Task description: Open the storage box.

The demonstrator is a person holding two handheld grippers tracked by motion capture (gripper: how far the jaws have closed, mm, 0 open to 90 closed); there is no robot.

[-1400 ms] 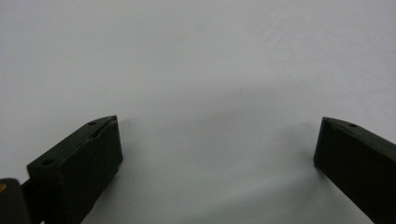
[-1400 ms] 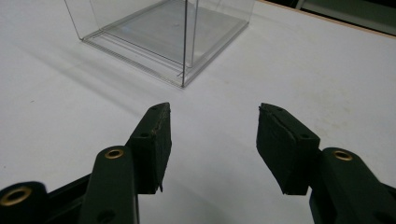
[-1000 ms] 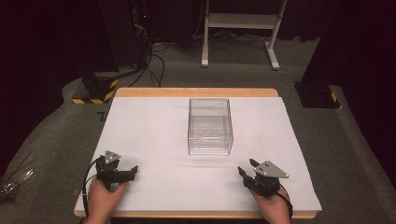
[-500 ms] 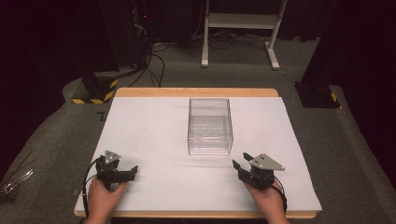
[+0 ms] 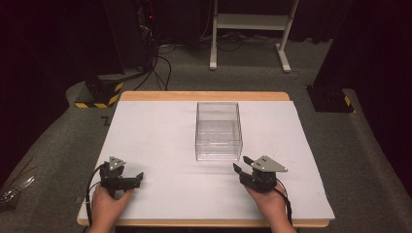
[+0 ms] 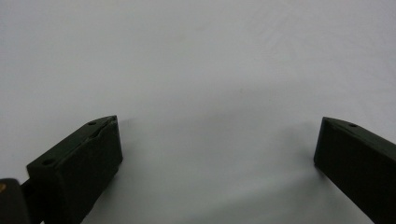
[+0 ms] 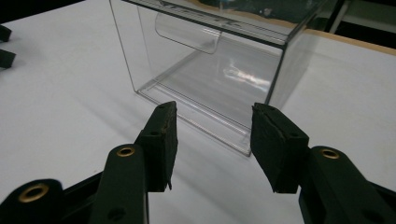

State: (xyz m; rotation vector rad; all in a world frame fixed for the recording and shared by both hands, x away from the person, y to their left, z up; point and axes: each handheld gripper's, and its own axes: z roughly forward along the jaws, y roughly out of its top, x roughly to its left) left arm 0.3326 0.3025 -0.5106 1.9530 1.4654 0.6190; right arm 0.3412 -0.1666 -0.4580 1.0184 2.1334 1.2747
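Note:
A clear plastic box (image 5: 218, 131), open at the top and with nothing inside, stands in the middle of the white table cover (image 5: 155, 136). My right gripper (image 5: 241, 165) hovers just short of the box's near right corner, held by a hand. In the right gripper view the box (image 7: 210, 60) rises close ahead of the right gripper (image 7: 215, 109), whose jaws have just been closing and stand open with nothing between them. My left gripper (image 5: 138, 178) rests at the near left of the table. Seen up close, the left gripper (image 6: 219, 128) is wide open over bare white surface.
The table's wooden edge (image 5: 204, 95) shows at the back. On the floor beyond are a black-and-yellow striped base (image 5: 99, 94), a white stand frame (image 5: 248, 29), cables (image 5: 160, 68) and a black base (image 5: 330, 99) at the right.
My right gripper has moved left and forward toward the box, and its jaws have narrowed. The left gripper has stayed put.

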